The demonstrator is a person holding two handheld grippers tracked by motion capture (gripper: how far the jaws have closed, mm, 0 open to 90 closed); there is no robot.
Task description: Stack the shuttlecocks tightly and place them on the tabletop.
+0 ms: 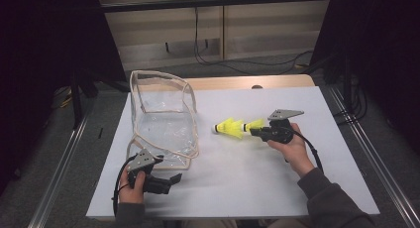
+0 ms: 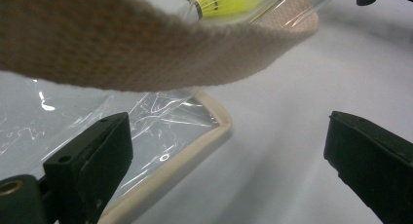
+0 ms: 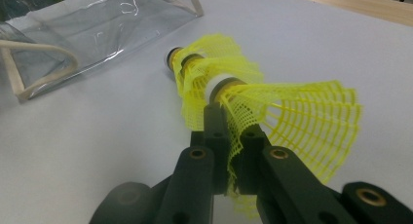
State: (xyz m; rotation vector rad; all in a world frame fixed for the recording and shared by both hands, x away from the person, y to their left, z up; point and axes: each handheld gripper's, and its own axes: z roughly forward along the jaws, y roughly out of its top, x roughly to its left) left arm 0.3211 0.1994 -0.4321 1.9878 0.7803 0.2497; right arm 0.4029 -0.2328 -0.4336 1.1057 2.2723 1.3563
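Nested yellow mesh shuttlecocks (image 1: 231,127) lie on their side on the white board (image 1: 257,183), cork ends pointing left toward a clear plastic bag (image 1: 161,121) with beige trim. My right gripper (image 1: 253,131) is shut on the skirt of the rearmost shuttlecock (image 3: 292,117), its jaws (image 3: 226,124) pinching the mesh. My left gripper (image 1: 172,180) rests near the board's front left, open, just in front of the bag's lower edge. Between its wide-apart jaws (image 2: 229,156) sits the bag's beige rim (image 2: 195,148). The bag's beige strap (image 2: 146,53) crosses overhead, with the shuttlecocks (image 2: 229,0) beyond.
The white board lies on a wooden table (image 1: 237,82) between metal rails (image 1: 64,158). Bare board stretches to the right of the bag and in front of the shuttlecocks. Cables (image 1: 257,62) lie on the floor beyond the table.
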